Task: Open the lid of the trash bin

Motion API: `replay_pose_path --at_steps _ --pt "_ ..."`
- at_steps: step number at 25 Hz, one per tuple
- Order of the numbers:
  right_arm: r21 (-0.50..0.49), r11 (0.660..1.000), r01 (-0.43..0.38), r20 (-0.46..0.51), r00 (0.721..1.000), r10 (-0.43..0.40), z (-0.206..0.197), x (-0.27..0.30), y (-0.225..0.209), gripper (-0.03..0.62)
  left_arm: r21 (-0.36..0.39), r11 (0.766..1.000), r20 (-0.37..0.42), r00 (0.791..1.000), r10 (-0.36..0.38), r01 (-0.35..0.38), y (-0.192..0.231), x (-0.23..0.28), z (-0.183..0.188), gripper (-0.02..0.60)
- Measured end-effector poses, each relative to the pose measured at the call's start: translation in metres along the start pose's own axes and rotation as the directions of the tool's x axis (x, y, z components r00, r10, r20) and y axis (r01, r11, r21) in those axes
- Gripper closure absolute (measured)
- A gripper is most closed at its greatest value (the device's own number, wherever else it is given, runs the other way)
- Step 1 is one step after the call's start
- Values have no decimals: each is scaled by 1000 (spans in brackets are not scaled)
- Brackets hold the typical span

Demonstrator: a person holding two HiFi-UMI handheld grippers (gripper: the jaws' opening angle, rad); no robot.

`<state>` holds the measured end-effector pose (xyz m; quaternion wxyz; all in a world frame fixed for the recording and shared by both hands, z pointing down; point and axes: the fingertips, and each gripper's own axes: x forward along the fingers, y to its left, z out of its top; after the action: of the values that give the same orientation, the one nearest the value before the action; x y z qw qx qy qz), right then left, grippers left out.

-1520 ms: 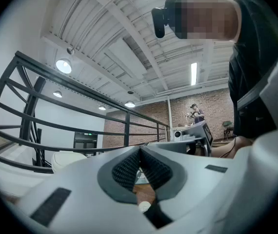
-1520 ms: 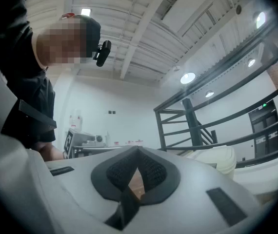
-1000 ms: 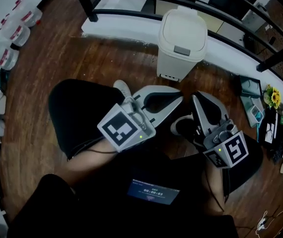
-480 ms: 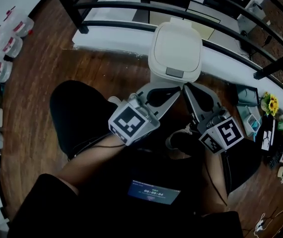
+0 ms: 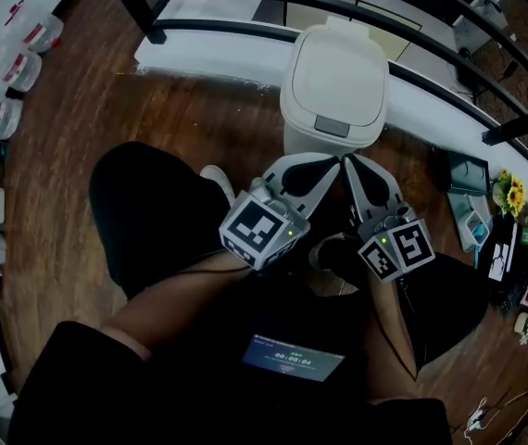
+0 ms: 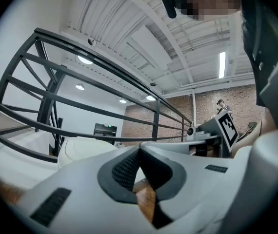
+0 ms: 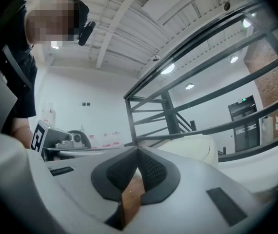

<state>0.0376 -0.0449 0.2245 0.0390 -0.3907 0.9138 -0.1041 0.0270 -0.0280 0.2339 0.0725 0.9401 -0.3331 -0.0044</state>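
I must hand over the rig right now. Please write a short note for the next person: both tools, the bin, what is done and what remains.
Left tool: jaws together, holding nothing, tips near the trash bin's front.
Right tool: jaws together, empty, close beside the left one.
Bin: upright on the wooden floor, lid down, grey latch facing the tools. Contact with the bin cannot be told.
Done: only the approach.
Left: open the lid, probably at the latch.

left gripper (image 5: 332, 165): fingers (image 6: 124, 169) together, empty | right gripper (image 5: 347, 162): same | tips just beside each other
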Motion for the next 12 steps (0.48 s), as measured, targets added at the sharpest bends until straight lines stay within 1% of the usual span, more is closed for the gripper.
replay_pose_path --at_steps 2,4,9,10,12 --pt "-5 1000 18 -3 1000 -18 -4 -5 -2 576 16 1000 40 999 -3 3 -6 -3 0 548" --pt "3 1000 26 -1 1000 -26 -6 -8 -1 576 24 1000 58 998 3 -4 -9 -7 0 546" --pt "19 998 54 11 998 -54 -6 -9 -2 577 13 999 58 997 42 -43 -5 -11 1 548" --pt "17 998 57 13 998 -57 -5 -9 -1 577 4 999 51 998 48 -48 -4 -11 0 548" --pt "3 998 62 23 998 -62 3 -10 3 577 -38 998 18 999 51 -50 -3 -11 -7 548"
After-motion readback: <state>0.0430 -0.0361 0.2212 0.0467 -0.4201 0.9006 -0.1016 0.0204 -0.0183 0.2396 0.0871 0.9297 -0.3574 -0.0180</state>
